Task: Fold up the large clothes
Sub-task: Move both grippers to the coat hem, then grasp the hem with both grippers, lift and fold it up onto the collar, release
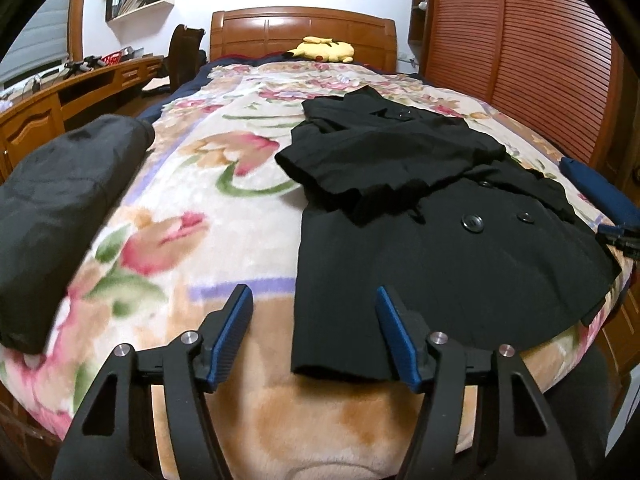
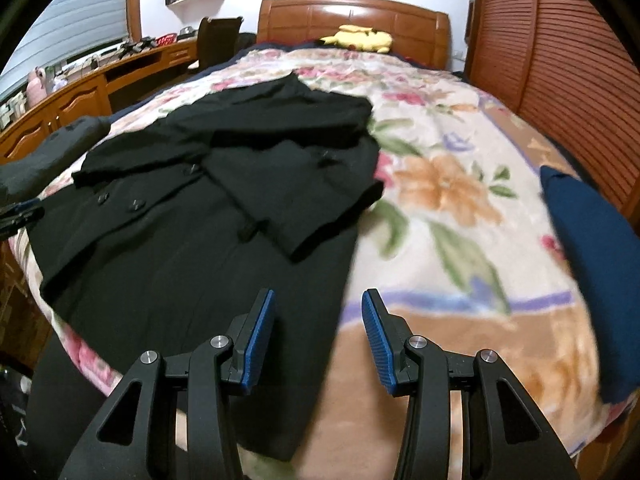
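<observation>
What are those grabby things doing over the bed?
A person is holding two grabbers to fold a big black coat lying on the flowery blanket. Its sleeves are already folded across the front. The left gripper and right gripper hover at the coat's bottom corners with jaws open, holding nothing yet.

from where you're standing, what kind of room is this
Most likely a bedroom in a home. There is a bed with a wooden headboard and a floral blanket, a yellow plush toy near the headboard, and a wooden desk along the side wall.
</observation>
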